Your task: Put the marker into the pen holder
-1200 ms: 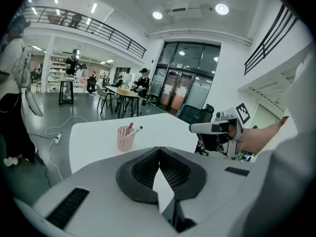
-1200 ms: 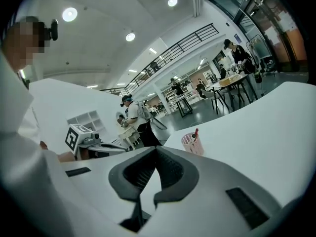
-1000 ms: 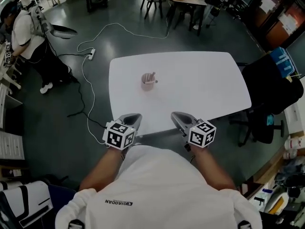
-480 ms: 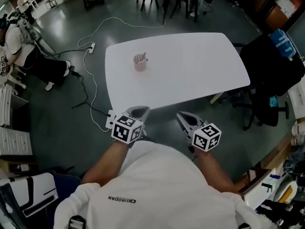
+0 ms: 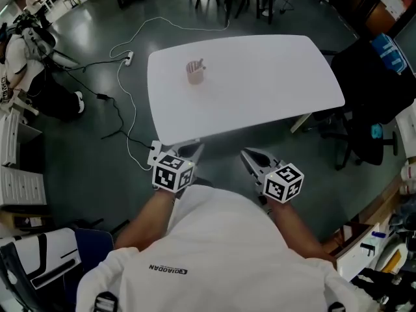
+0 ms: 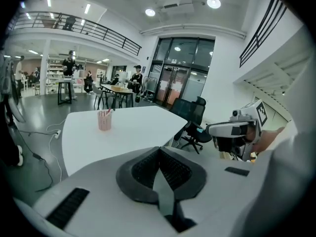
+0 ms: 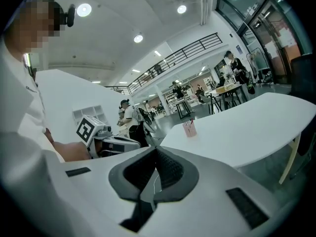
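Fingers (image 6: 171,172) closed, empty, left gripper (image 6: 159,149), right gripper (image 7: 156,150), marker (image 5: 200,64) in pen holder (image 5: 194,75), QIAODAN shirt (image 5: 214,239)

A white table (image 5: 260,90) stands on the grey floor (image 5: 78,155), with a black office chair (image 5: 374,103) at its three o'clock and a white cable (image 5: 120,77) and power strip (image 5: 129,58) at ten o'clock.

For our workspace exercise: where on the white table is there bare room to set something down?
Nearly all the table is bare: from the pen holder across to the right edge, and from it toward the near edge. Only its spot, far left, is taken.
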The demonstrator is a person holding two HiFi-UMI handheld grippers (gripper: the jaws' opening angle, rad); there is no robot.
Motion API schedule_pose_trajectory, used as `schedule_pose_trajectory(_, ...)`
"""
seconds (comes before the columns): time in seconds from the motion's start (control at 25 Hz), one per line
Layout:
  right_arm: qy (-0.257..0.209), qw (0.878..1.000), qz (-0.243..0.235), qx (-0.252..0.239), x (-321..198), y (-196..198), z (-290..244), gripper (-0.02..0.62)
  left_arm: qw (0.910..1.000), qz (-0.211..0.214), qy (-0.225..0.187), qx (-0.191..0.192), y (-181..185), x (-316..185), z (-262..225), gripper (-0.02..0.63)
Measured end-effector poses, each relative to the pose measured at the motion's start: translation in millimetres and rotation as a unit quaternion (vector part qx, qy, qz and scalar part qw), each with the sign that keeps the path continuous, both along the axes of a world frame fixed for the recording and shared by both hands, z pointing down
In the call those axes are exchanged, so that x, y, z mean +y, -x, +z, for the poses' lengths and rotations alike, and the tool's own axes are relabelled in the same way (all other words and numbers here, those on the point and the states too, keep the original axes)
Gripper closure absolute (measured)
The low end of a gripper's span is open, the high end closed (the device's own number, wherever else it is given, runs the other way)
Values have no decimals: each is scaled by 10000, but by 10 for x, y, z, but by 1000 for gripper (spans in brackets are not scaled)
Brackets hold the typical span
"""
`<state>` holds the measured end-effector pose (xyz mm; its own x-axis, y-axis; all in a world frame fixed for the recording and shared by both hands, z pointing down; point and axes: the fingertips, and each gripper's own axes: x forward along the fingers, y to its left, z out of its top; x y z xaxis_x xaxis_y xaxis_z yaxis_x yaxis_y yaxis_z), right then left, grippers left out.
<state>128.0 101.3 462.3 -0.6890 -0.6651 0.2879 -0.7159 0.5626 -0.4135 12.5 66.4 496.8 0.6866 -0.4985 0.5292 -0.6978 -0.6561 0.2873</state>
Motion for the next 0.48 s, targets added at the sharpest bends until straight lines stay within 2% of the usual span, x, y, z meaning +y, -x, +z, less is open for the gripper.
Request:
schedule_pose_trajectory(0.28, -47, 9996, -226, 158, -337, 471, -26, 577, 9998, -104, -123, 74, 423, -323, -147, 578)
schedule_pose_trajectory(0.48, 39, 9996, -144, 258, -731, 801, 90, 577, 9999, -101, 19, -1, 879, -548, -39, 578)
